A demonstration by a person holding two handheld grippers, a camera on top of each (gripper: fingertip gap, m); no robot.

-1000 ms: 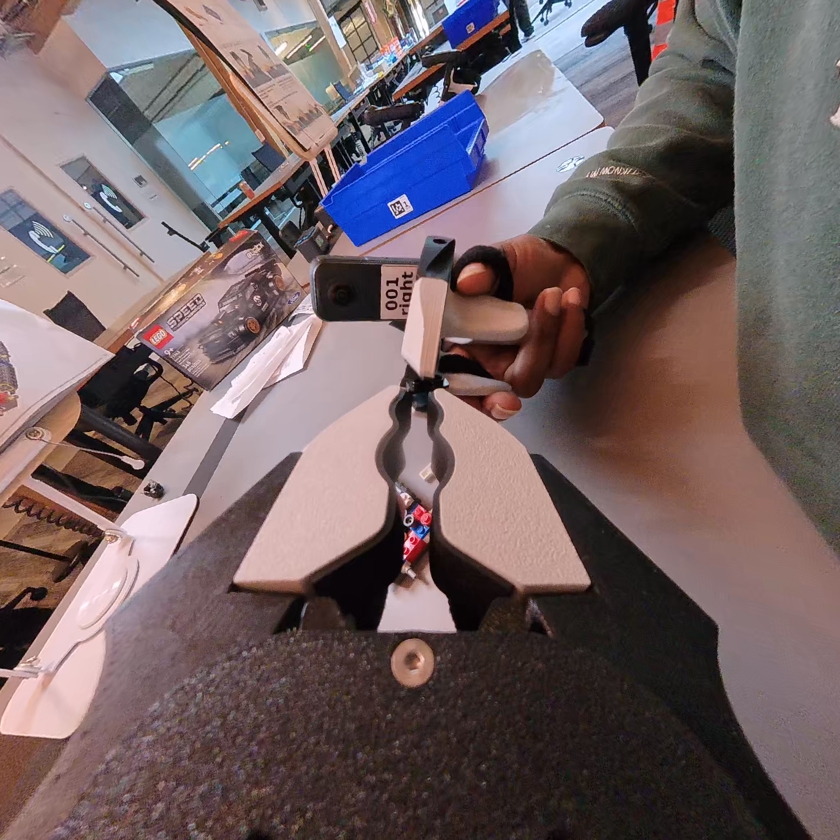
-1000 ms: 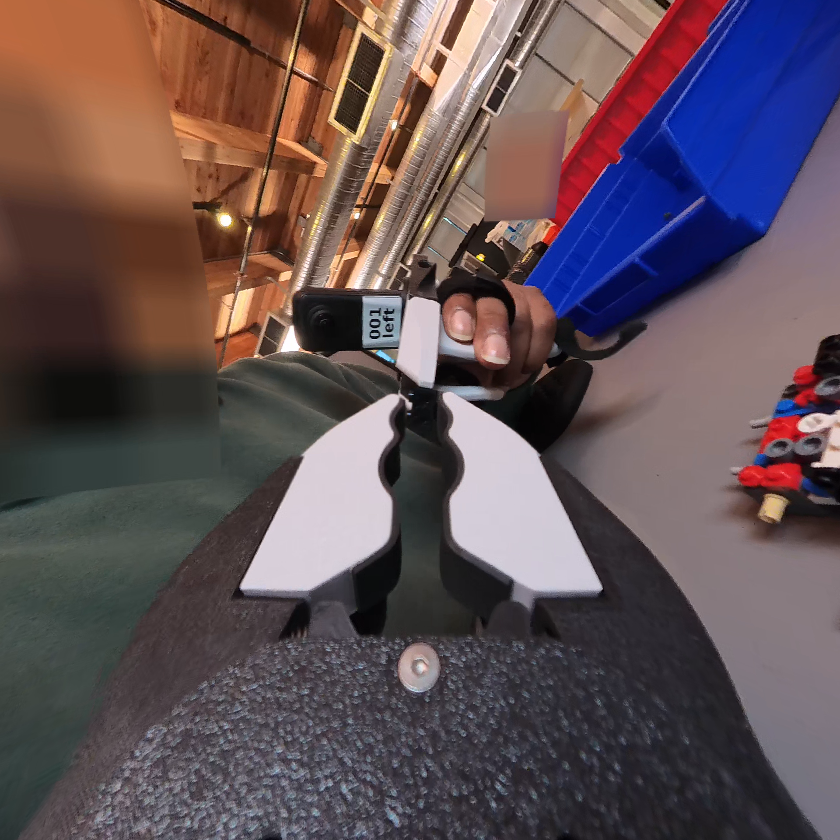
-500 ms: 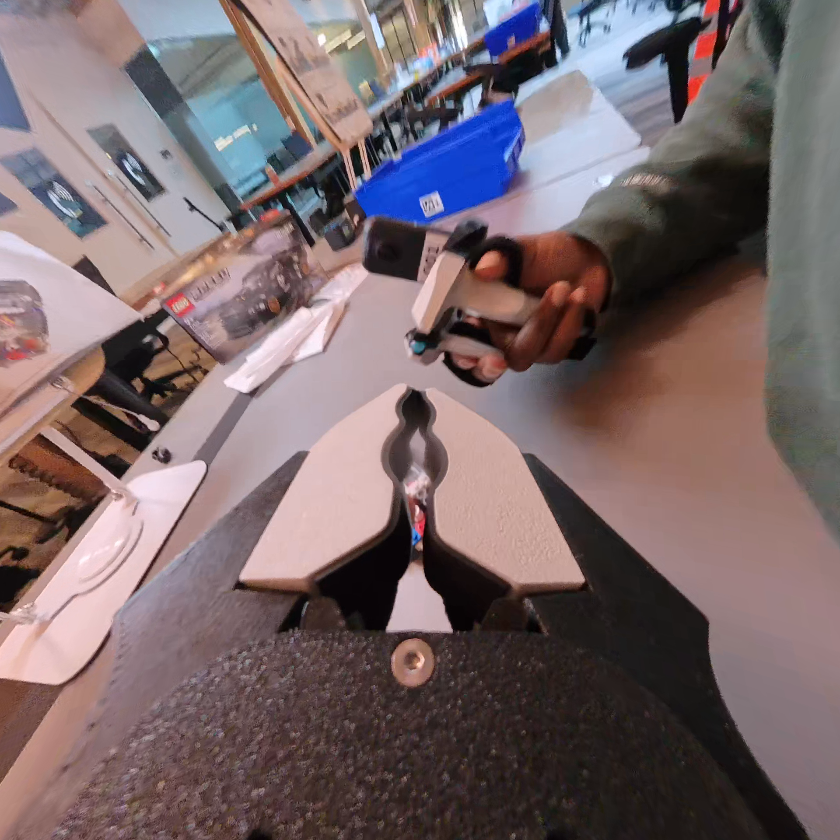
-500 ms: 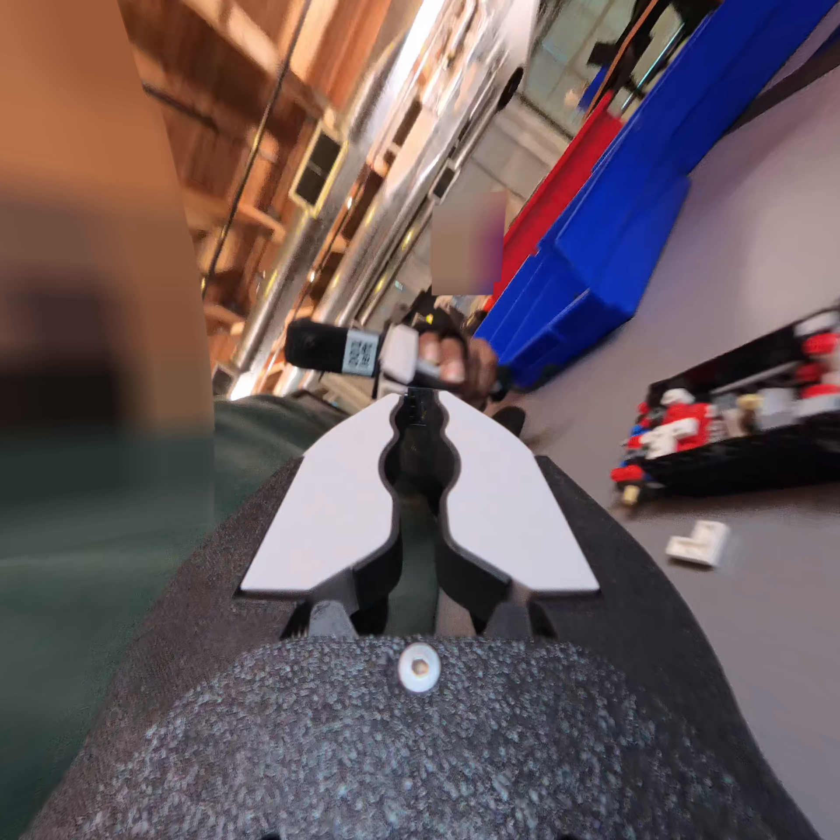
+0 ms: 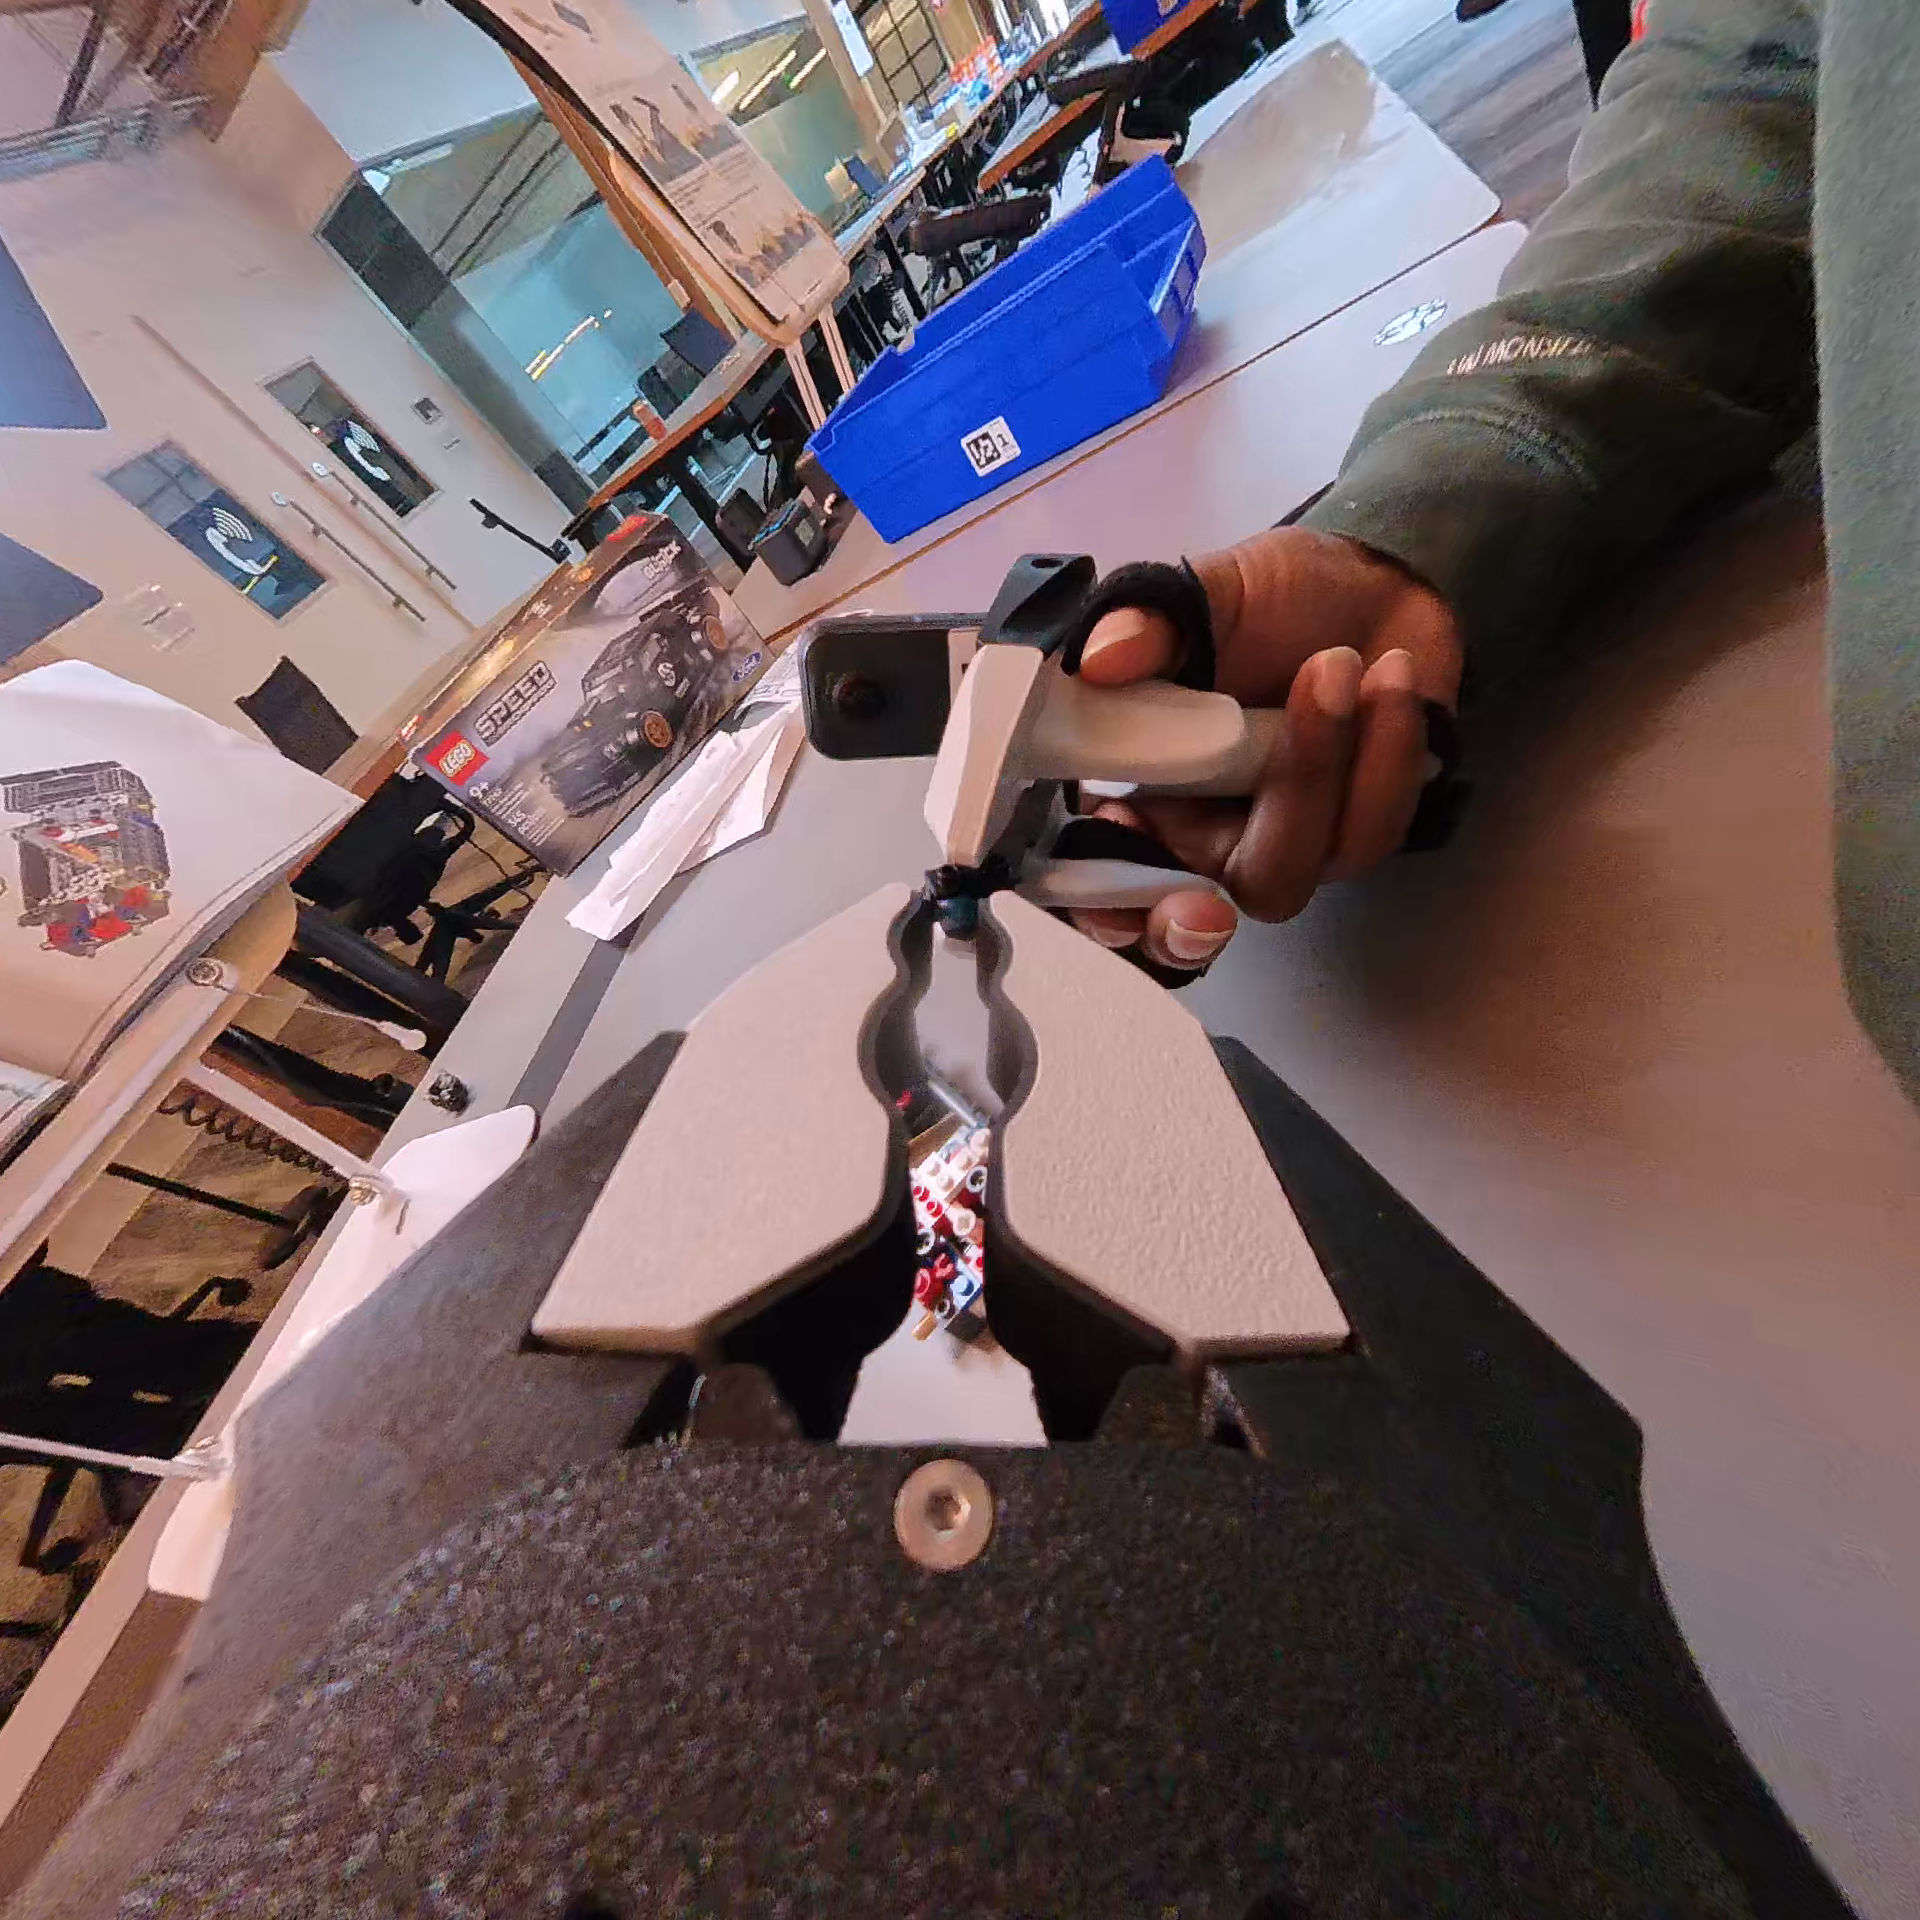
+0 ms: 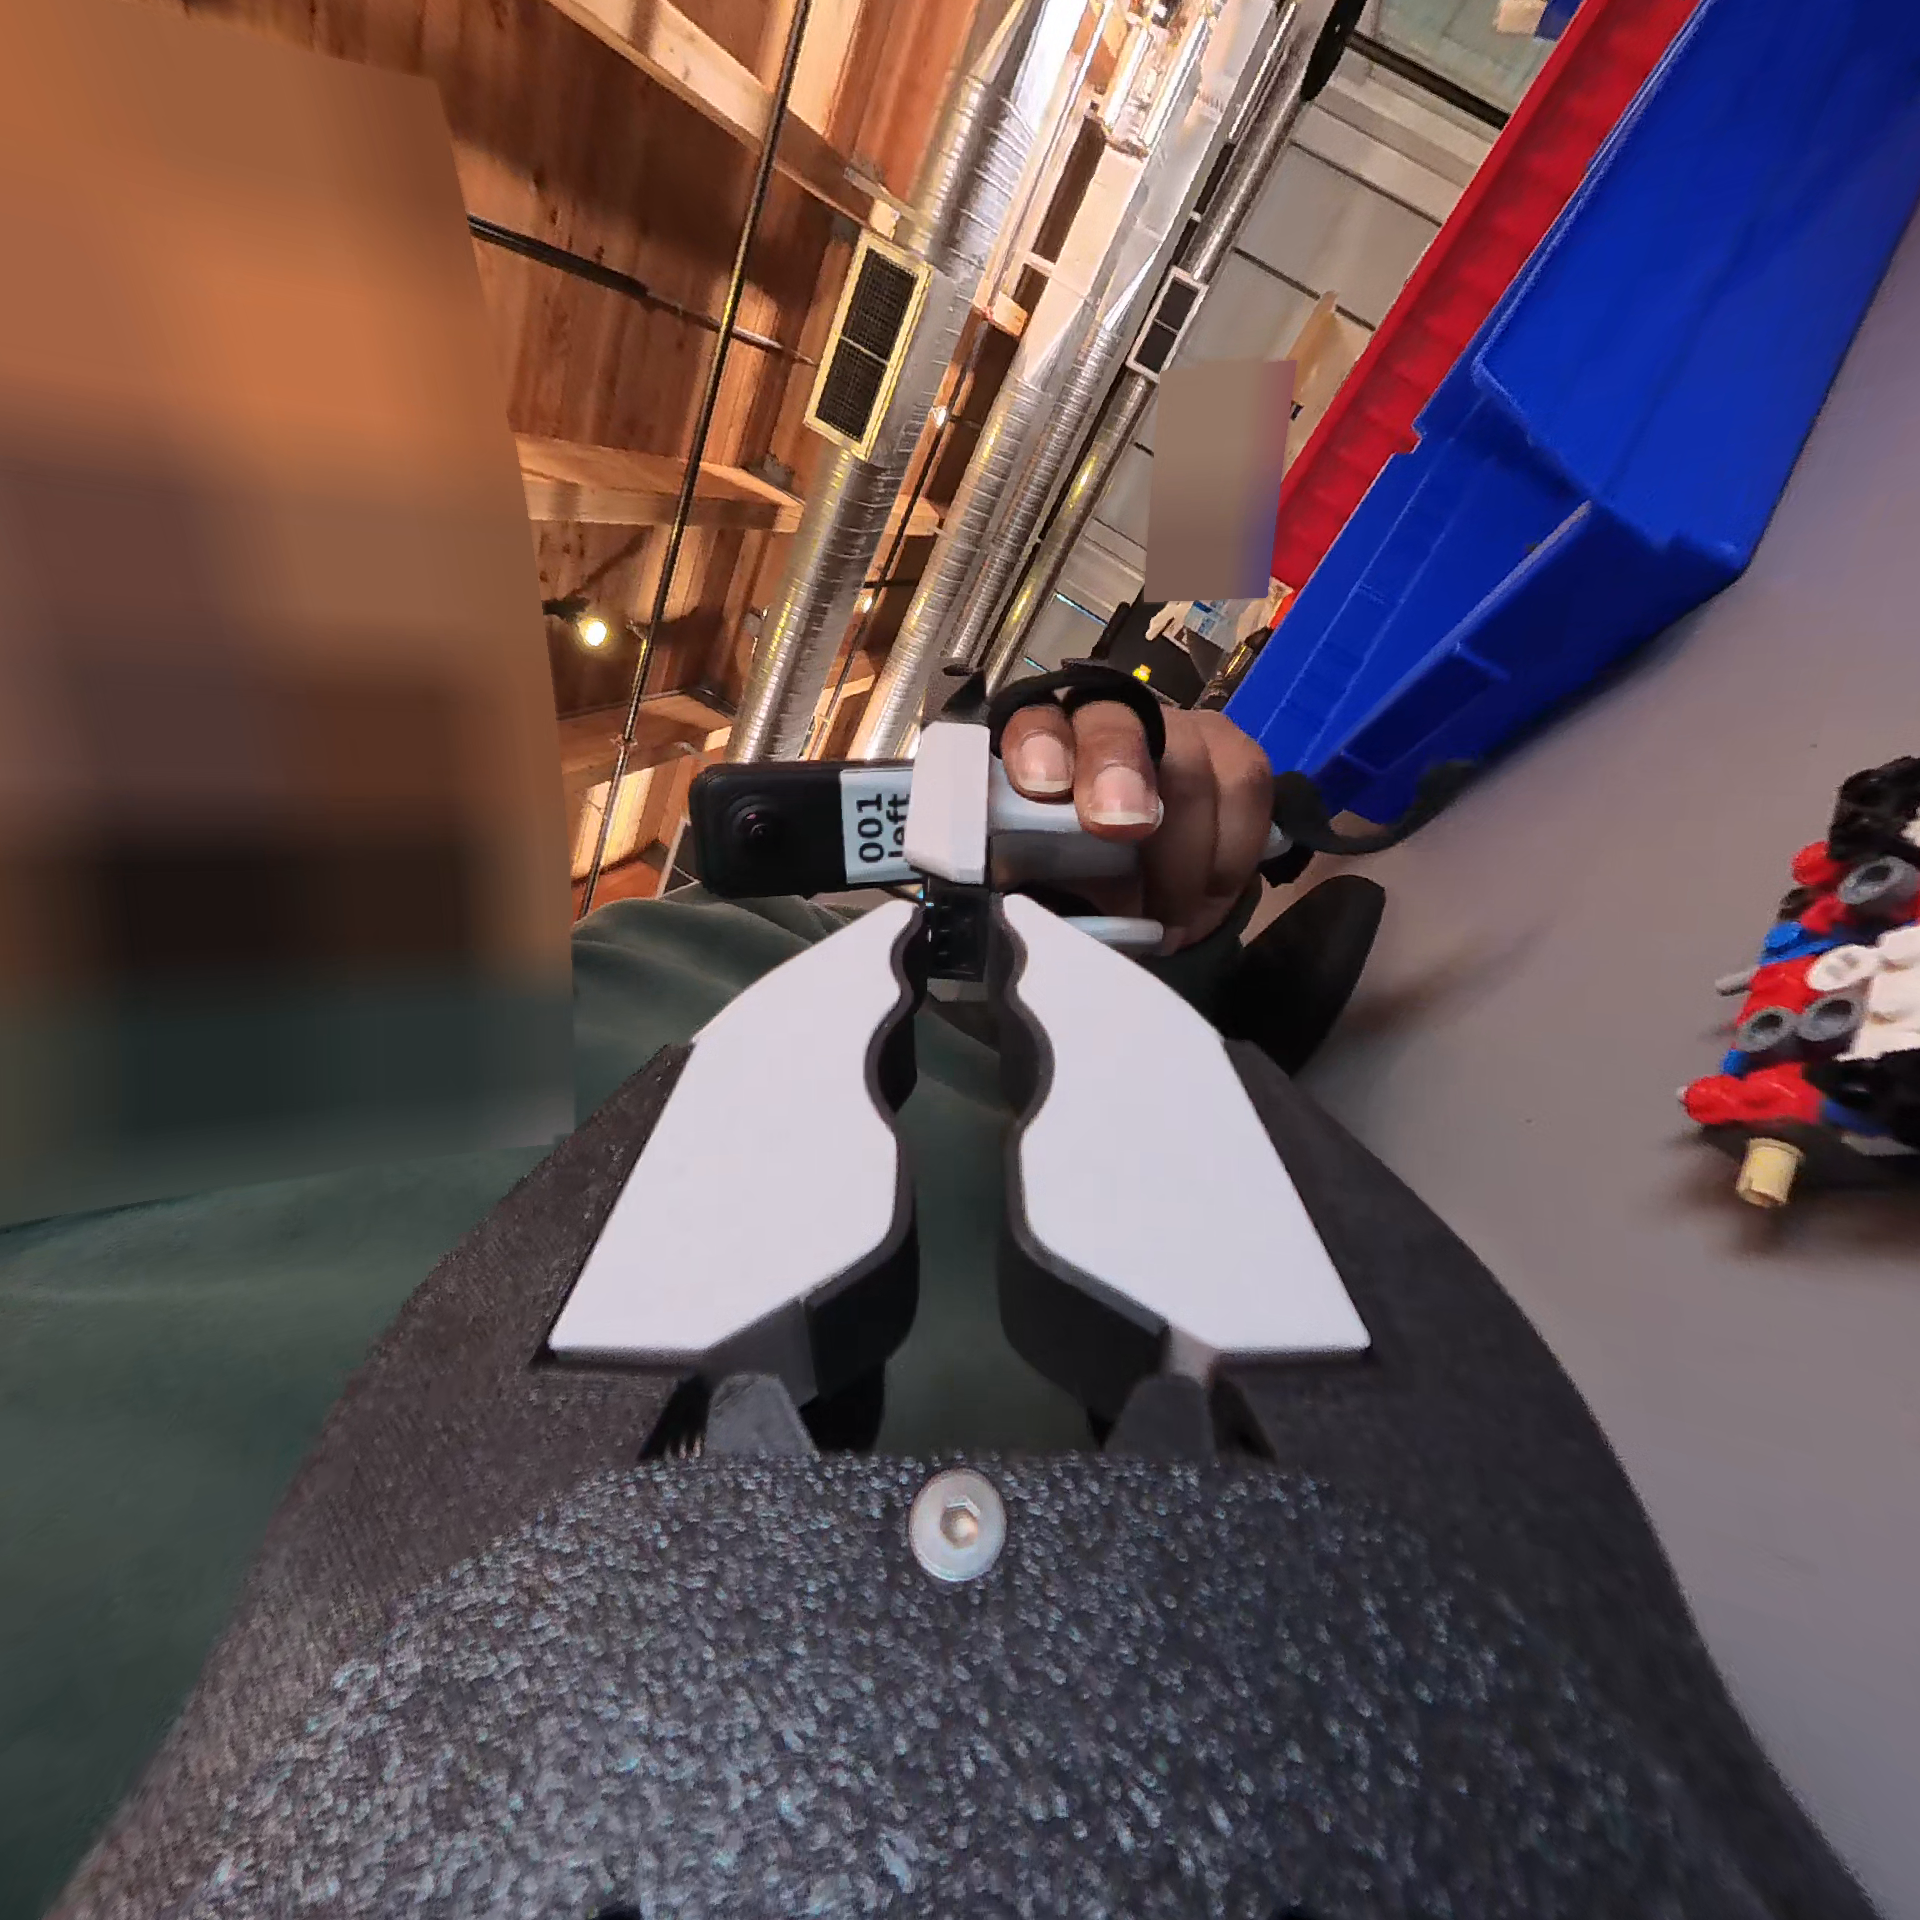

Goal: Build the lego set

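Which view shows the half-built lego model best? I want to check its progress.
The right wrist view: the lego model lies unobstructed on the grey table, though cut by the frame edge. The left wrist view shows only a sliver between the gripper's fingers.

Both claws tip to tip: left claw [image 5: 954, 920], right claw [image 6: 951, 940], nearly closed.

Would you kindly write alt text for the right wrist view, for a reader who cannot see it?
The right gripper and the left gripper meet tip to tip, pinching a small black Lego piece between them above a grey table. A part-built Lego model in black, red, blue and white lies at right, with blue bins behind.
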